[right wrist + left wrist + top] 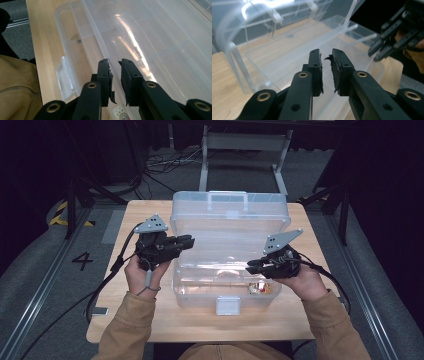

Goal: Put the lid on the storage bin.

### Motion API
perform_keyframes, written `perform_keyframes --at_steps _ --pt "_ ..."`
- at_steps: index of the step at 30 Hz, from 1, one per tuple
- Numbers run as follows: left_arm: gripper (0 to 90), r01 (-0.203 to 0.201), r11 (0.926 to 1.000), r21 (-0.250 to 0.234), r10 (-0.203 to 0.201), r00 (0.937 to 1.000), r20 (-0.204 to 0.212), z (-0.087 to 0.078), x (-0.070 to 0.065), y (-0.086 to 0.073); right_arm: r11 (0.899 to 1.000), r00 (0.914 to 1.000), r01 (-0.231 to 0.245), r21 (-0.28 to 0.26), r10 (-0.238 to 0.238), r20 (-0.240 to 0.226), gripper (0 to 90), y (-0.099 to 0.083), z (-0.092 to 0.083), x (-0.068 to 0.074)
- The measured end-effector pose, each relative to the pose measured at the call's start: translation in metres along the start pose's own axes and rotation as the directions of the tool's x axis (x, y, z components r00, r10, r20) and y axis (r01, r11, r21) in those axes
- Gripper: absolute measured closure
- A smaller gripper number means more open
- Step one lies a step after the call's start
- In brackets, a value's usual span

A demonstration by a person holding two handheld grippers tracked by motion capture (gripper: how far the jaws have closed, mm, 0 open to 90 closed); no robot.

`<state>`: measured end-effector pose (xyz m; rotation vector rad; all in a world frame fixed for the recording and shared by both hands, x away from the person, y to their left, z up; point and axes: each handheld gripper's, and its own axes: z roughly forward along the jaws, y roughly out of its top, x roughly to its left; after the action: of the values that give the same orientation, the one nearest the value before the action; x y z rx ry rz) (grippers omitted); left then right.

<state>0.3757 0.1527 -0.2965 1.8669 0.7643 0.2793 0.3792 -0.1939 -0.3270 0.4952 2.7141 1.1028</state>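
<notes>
Clear plastic box (pixel 227 227) w/ small packet (pixel 261 288) inside.

High view: room dim, surroundings nearly black, light falling from above onto the counter (pixel 150 320), which is the only well-lit area; picture soft and low in detail. Left gripper view: strong white glare on the clear box (pixel 262 6) lid at top, background box walls out of focus. Right gripper view: bright streak of reflection along the box, near jaws slightly blurred.
</notes>
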Motion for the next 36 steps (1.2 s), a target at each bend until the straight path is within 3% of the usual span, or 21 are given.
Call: perform_keyframes --at_steps 4,10,21,30,36 --pt "78.9 0.006 1.0000 0.005 -0.005 0.9978 -0.066 -0.001 0.004 0.002 1.000 1.0000 0.001 0.003 -0.001 0.000 77.9 0.000 0.000 0.000" --pt "79.4 0.014 0.9999 0.010 -0.013 0.9955 -0.094 -0.001 0.007 0.000 1.000 1.0000 0.005 0.019 -0.005 0.002 77.9 -0.001 -0.001 0.002" --pt "81.2 0.015 0.9999 -0.002 -0.015 0.9924 -0.122 -0.005 0.008 0.000 0.999 0.9999 0.004 0.035 -0.004 -0.009 77.8 -0.002 0.000 0.003" --pt "82.6 0.031 0.9995 -0.010 -0.032 0.9936 -0.108 -0.008 0.010 -0.001 0.999 0.9999 0.007 0.040 -0.007 -0.009 77.2 -0.004 -0.003 0.004" --pt "82.1 0.033 0.9994 -0.006 -0.033 0.9942 -0.103 -0.010 0.011 -0.003 1.000 0.9999 0.003 -0.017 -0.003 -0.012 72.6 -0.005 -0.014 0.003"
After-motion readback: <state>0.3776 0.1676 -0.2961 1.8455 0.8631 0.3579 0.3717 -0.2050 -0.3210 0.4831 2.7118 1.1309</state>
